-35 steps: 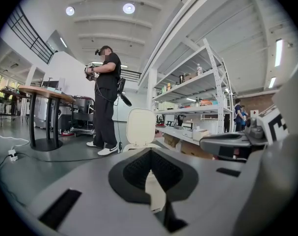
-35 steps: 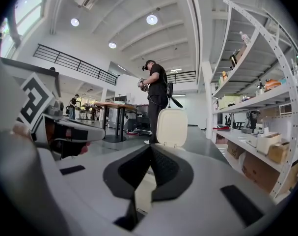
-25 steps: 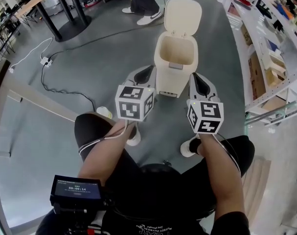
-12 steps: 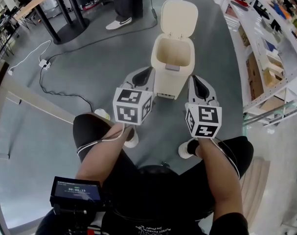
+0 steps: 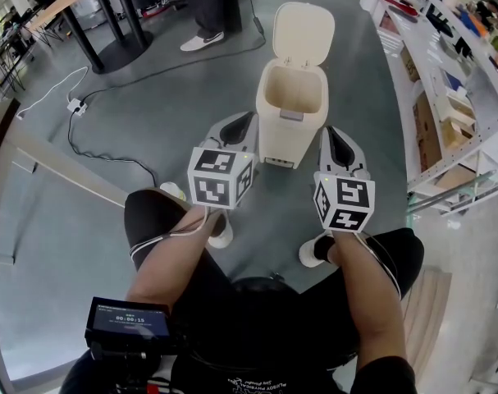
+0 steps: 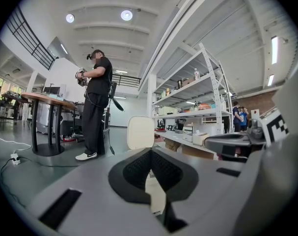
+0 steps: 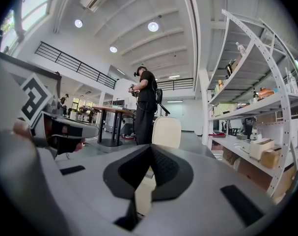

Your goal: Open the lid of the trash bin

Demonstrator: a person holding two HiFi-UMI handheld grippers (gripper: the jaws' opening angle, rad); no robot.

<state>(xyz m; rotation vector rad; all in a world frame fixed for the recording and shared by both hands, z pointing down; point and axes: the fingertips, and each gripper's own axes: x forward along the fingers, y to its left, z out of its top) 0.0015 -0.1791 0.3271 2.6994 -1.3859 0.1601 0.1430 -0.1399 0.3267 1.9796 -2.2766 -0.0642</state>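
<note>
Grey-shelled left gripper [image 5: 247,121] hovers with jaws pressed together, gripping nothing, just left of the cream trash bin [image 5: 291,117]. The bin stands on the concrete floor [image 5: 150,105], its lid [image 5: 303,33] raised upright. Just beside its right side hangs the right gripper [image 5: 331,134], likewise closed and empty.

head view: above trash bin [image 5: 291,130], looking steeply down
left gripper view: low, just left of bin, facing it
right gripper view: low, just right, facing it
shared: raised lid [image 6: 140,132]
</note>
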